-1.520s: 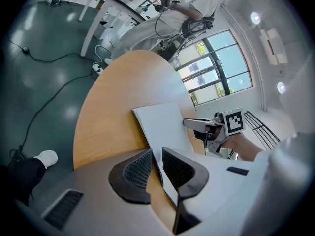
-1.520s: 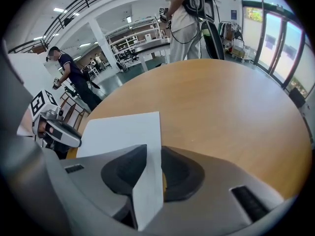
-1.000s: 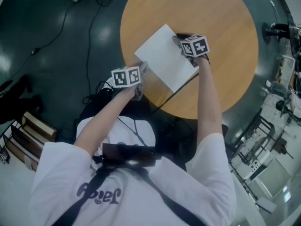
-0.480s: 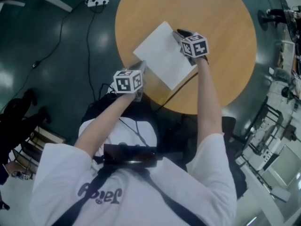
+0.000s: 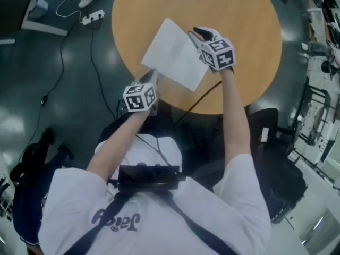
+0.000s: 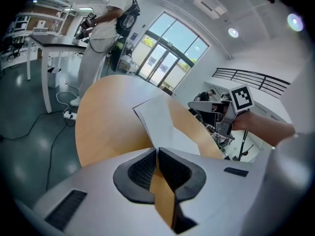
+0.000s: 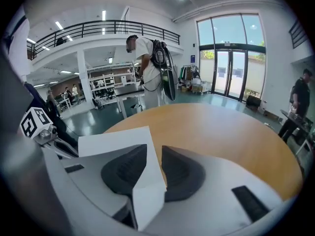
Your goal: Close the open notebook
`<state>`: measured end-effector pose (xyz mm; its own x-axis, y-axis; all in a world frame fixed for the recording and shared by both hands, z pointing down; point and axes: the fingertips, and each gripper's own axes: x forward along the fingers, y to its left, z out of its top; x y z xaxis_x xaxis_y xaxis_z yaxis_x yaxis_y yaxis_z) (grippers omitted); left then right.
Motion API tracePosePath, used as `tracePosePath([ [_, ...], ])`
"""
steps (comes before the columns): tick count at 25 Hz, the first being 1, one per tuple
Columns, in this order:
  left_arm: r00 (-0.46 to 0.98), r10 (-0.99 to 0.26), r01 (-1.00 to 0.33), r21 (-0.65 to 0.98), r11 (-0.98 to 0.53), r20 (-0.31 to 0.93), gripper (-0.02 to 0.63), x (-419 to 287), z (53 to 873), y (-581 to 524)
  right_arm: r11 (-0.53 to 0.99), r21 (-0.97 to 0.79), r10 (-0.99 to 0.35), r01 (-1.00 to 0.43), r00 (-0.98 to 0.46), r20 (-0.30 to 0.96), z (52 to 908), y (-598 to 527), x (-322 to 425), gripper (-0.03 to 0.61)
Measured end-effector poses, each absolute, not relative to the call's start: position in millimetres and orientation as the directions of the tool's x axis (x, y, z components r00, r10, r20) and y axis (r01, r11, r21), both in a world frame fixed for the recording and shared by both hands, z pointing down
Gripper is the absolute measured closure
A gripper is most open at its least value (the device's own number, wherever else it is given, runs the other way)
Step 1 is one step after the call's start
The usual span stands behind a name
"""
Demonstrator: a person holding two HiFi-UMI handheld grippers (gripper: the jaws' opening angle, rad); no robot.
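At the round wooden table's (image 5: pixel 244 47) seven-o'clock edge, the left gripper (image 5: pixel 150 76), its jaws just closing on the white paper notebook's (image 5: pixel 175 57) tan cover (image 6: pixel 161 195), should anchor it. The right gripper (image 5: pixel 197 33), clamped on a page (image 7: pixel 118 141), should fold it toward eight o'clock.

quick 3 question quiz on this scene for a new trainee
1. Which is between the fingers of the right gripper? a) a cable b) a white page c) nothing
2. True or false: the table is round.
3. Fill in: the power strip lies on the ___.
Key: 1 b; 2 true; 3 floor.
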<state>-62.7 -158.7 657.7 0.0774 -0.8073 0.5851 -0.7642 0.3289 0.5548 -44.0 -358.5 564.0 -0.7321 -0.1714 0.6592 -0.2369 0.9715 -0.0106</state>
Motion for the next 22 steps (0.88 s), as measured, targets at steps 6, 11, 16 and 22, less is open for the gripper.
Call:
tracePosePath([
  [6,0.110,-0.813,-0.878,0.439,0.190,0.572,0.581,-58.4,644.1,-162.0,0.947,0.009,-0.264,-0.321,-0.760,0.594,537.8,-337.5,-12.3,0.459],
  [11,0.117,-0.793,-0.948,0.305,0.089,0.597,0.581,-52.0,639.2,-160.6,0.905,-0.023,-0.344,-0.424,-0.763,0.547,527.3,-320.5,19.4,0.459],
  [16,0.134,-0.794,-0.978,0.207,-0.011,0.593,0.584,-43.7,631.2,-163.9,0.875,-0.090,-0.372,-0.476,-0.778,0.507,523.5,-297.1,39.6,0.459],
  [22,0.203,-0.791,-0.979,0.109,-0.172,0.577,0.594,-20.8,623.0,-167.8,0.813,-0.194,-0.440,-0.549,-0.798,0.412,504.9,-274.0,67.9,0.460],
])
